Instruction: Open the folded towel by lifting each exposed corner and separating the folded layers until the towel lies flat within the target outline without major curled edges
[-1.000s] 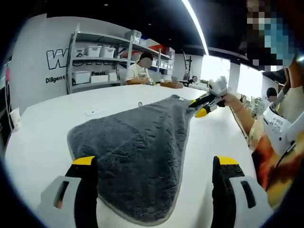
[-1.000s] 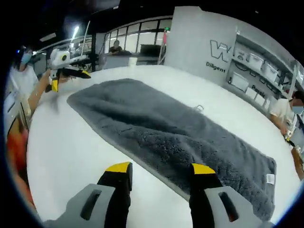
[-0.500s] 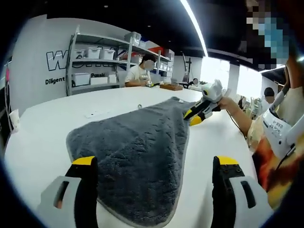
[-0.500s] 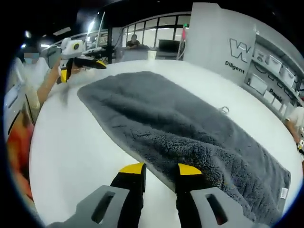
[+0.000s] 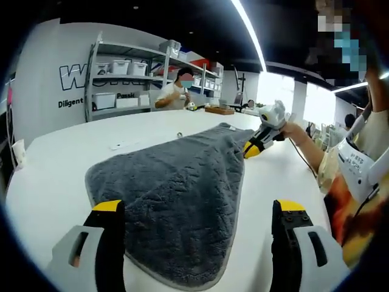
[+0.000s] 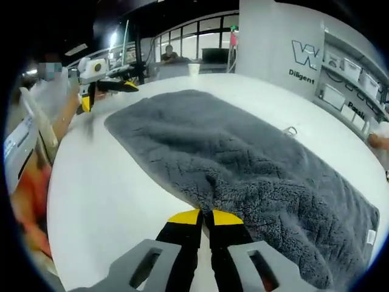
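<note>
We see right gripper [image 6: 205, 214] jaws pinching towel [image 6: 243, 164] edge, lower centre; left gripper [image 5: 200, 210] jaws spread wide over worktop [image 5: 55, 176].

Grey wall [image 5: 48, 55] behind shelving [image 5: 127, 73]: large outlined letters "WO…", rest hidden by shelves; smaller line below reads "Diligent", then "Passi…" partly hidden. Same wall [image 6: 276, 30] in right gripper view: "W…" above "Diligent". Print on person's white badge [image 5: 352, 163]: too small to read.
</note>
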`<state>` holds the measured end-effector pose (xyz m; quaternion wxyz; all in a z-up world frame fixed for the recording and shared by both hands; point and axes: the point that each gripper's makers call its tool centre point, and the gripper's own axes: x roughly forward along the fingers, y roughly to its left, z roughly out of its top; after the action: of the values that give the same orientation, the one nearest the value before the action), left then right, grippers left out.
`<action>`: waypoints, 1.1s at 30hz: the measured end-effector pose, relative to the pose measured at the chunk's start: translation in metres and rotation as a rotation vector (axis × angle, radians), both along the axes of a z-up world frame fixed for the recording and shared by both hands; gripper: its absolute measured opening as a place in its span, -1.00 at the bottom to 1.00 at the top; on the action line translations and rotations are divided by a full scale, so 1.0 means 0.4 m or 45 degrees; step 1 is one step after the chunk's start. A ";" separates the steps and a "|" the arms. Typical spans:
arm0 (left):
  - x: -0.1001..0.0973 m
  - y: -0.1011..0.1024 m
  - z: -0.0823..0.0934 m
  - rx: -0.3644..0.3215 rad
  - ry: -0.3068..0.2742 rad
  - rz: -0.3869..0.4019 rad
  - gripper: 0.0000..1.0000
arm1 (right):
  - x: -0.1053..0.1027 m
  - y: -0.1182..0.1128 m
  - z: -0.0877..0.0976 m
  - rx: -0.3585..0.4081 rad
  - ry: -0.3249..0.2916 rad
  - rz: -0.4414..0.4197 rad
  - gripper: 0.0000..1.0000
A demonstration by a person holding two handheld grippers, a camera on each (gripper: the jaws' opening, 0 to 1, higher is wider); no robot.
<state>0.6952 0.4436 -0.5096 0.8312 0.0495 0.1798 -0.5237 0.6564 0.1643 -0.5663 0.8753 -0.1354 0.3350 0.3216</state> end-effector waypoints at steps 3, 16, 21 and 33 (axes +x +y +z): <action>0.000 -0.001 0.002 -0.002 -0.003 -0.002 0.99 | -0.022 0.000 0.000 -0.003 0.013 0.017 -1.00; 0.000 0.002 0.006 0.004 -0.007 0.003 0.99 | -0.103 0.004 -0.002 -0.011 0.027 0.058 -1.00; -0.001 0.000 0.001 0.019 -0.006 -0.001 0.99 | -0.134 0.007 -0.001 -0.004 0.033 0.075 -1.00; -0.004 0.000 -0.006 0.035 -0.003 -0.007 0.99 | -0.186 0.015 0.000 0.009 0.040 0.102 -1.00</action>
<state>0.6937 0.4434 -0.5120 0.8292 0.0621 0.1859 -0.5235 0.5820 0.1702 -0.5663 0.8568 -0.1405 0.3418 0.3595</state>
